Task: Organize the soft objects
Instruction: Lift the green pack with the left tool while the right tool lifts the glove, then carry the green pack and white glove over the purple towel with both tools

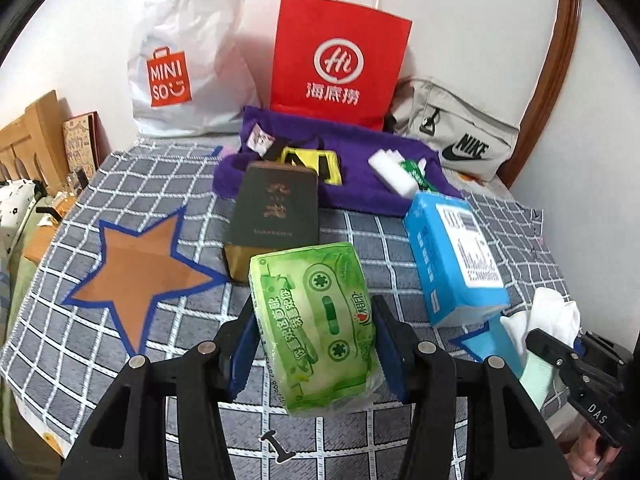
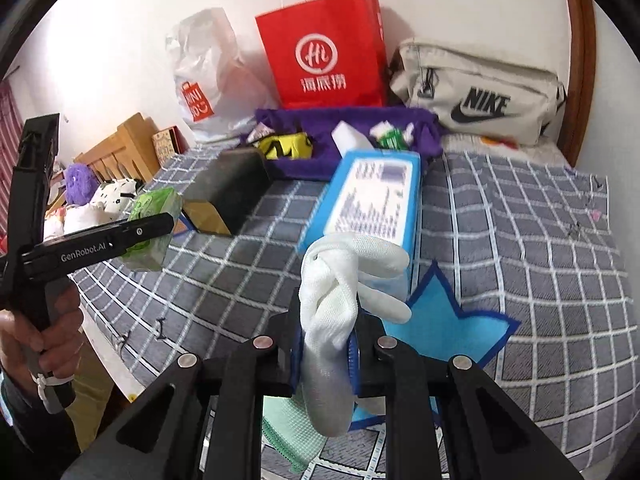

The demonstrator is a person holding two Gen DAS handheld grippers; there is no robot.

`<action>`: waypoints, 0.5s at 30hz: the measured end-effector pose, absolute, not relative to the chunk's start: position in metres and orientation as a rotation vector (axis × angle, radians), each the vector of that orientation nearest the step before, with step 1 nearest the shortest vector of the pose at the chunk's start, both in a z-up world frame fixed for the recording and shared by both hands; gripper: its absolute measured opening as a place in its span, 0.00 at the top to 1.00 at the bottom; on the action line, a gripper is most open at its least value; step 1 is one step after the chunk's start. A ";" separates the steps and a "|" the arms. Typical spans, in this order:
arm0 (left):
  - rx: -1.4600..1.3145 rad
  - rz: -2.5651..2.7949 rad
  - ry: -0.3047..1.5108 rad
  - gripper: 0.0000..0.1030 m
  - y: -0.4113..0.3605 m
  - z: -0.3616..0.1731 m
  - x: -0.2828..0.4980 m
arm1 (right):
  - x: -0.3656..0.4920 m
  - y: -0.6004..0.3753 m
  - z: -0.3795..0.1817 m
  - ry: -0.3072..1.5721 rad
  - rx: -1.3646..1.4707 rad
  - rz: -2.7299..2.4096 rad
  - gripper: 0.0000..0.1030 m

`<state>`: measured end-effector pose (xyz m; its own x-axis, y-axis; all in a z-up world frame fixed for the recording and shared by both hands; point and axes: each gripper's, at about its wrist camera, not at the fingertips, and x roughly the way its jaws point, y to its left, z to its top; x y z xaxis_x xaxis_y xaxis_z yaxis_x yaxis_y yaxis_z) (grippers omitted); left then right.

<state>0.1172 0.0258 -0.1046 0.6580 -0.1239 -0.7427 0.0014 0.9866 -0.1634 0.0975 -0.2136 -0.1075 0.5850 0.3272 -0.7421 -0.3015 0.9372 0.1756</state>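
My left gripper [image 1: 316,344] is shut on a green tissue pack [image 1: 316,320] and holds it above the checked cloth; the pack also shows in the right wrist view [image 2: 154,224]. My right gripper [image 2: 326,344] is shut on a white glove [image 2: 340,300], held up over a blue star patch [image 2: 448,320]. The glove shows at the right of the left wrist view [image 1: 548,316]. A blue tissue pack [image 2: 376,196] lies just beyond the glove. A purple fabric tray [image 1: 360,168] further back holds a yellow-black item [image 1: 312,164], a white sponge [image 1: 388,174] and a green-white item [image 1: 416,172].
A dark box [image 1: 276,216] lies in front of the purple tray. A red paper bag [image 1: 340,60], a white Miniso bag [image 1: 188,60] and a beige Nike bag [image 1: 460,136] stand against the wall. An orange star patch [image 1: 140,272] is at the left. A mint cloth [image 2: 292,428] lies under my right gripper.
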 end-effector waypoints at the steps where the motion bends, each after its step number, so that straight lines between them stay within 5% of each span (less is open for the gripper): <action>1: -0.153 -0.068 0.847 0.51 0.027 -0.102 0.118 | 0.099 -0.212 -0.103 0.865 0.028 0.368 0.83; 15: -0.147 -0.039 0.805 0.51 0.044 -0.068 0.153 | 0.147 -0.203 -0.056 0.785 -0.011 0.396 0.83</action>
